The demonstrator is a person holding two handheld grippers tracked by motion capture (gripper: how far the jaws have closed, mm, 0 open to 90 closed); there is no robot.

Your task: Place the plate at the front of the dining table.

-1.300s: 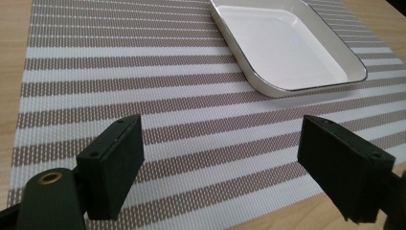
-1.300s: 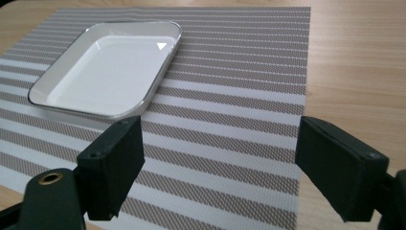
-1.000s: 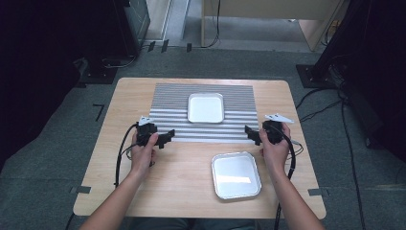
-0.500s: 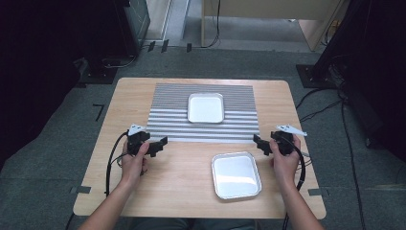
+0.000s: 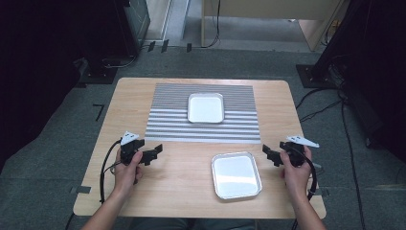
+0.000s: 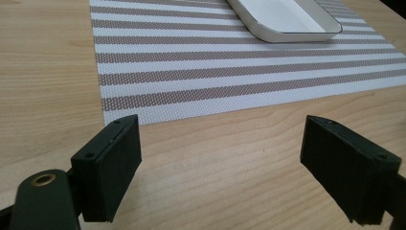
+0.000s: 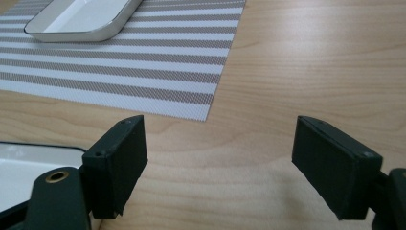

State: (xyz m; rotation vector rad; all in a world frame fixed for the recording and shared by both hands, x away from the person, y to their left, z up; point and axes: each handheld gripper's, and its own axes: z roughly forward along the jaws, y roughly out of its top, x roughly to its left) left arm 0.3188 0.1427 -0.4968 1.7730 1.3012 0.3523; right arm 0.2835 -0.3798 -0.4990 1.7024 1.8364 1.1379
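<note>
Looking down from the high view, the left gripper (image 5: 154,154) and right gripper (image 5: 269,154) rest low over the bare table (image 5: 182,191), flanking the near tray (image 5: 236,175); the far tray (image 5: 206,107) sits centred on the striped mat (image 5: 167,120), probably as a fixed spot.

From the left gripper view, the jaws stand wide apart and empty, the mat's corner (image 6: 143,91) just ahead.

From the right gripper view, the jaws gape equally, gripping nothing, the near tray's rim (image 7: 28,148) beside one jaw, seemingly ready for a reach.
</note>
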